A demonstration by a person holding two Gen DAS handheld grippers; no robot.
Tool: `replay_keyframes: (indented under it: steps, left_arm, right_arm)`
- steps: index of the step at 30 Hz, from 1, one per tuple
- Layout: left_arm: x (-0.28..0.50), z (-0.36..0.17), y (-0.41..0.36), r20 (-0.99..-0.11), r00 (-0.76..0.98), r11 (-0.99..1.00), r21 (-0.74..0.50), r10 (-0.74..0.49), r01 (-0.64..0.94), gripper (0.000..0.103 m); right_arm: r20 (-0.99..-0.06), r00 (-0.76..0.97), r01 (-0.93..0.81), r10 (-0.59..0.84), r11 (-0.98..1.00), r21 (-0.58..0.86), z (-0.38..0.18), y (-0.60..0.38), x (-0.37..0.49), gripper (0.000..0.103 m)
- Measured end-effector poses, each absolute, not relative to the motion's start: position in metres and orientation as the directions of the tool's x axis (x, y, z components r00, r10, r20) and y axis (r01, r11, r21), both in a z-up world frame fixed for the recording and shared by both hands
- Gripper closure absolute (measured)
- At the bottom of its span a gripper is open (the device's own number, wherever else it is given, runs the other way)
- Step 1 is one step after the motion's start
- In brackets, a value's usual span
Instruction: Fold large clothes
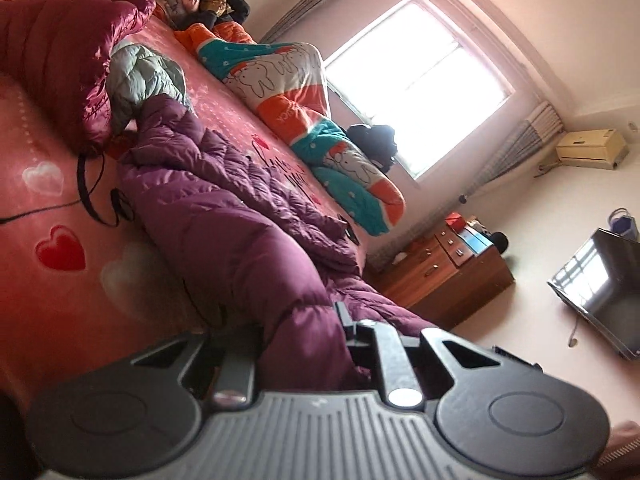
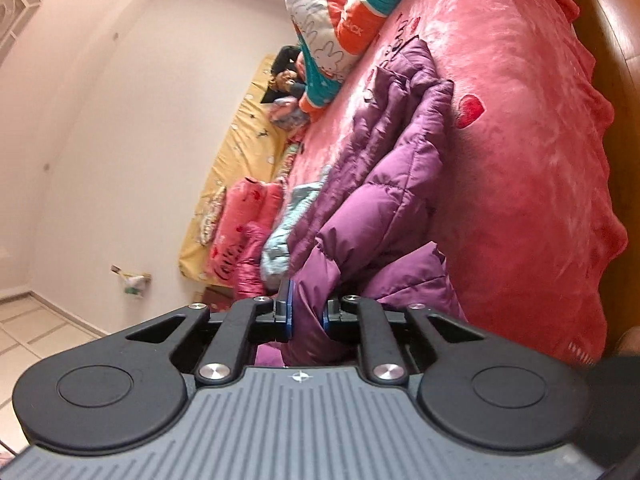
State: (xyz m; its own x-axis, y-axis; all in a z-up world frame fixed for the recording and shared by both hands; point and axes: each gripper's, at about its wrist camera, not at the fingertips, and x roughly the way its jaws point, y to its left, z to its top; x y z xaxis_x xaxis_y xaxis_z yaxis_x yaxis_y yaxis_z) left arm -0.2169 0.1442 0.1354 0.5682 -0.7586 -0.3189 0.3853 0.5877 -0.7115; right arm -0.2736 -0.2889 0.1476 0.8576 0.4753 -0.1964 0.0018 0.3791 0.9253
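On the bed (image 1: 60,208), across its pink heart-printed cover, a purple quilted down coat (image 1: 224,208) is laid out lengthwise. Its near end is raised off the cover toward both cameras.

Left gripper (image 1: 304,344): clenched on a bunched fold of the purple coat; the fabric fills the gap between its black fingers and hides the left one. Right gripper (image 2: 307,312): clenched on another fold of the same coat; cloth is pinched between the blue-edged pads (image 2: 286,300), and the coat runs away from them along the bed.

Beyond the coat's far end, a pale grey-blue padded garment (image 1: 140,76) is seen touching it, with a dark red satin garment (image 1: 60,52) just beside that. A black cord (image 1: 90,192) lies looped on the cover beside the coat. A rolled quilt in orange, teal and white (image 1: 288,92) is recorded along the far side of the bed, toward the window (image 1: 416,80). A wooden drawer chest (image 1: 444,268) stands past the bed's corner, near the quilt's end. A dark screen (image 1: 604,300) is noted well apart from the bed.
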Motion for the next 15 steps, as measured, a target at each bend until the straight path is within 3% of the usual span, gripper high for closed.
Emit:
replay_keyframes:
  steps: [7,15]
  left_arm:
    - [-0.219,0.148,0.155,-0.305,0.578,0.556,-0.767,-0.756,0.322,0.088]
    - [-0.151,0.184,0.154,-0.249,0.629,0.512,-0.813,-0.736,0.277,0.085]
  right_arm:
    - [-0.143,0.870,-0.019,0.472,0.322,0.947,0.169,-0.284,-0.294,0.086]
    - [-0.067,0.901,-0.026,0.429,0.208,0.978,0.179,-0.295,-0.243,0.087]
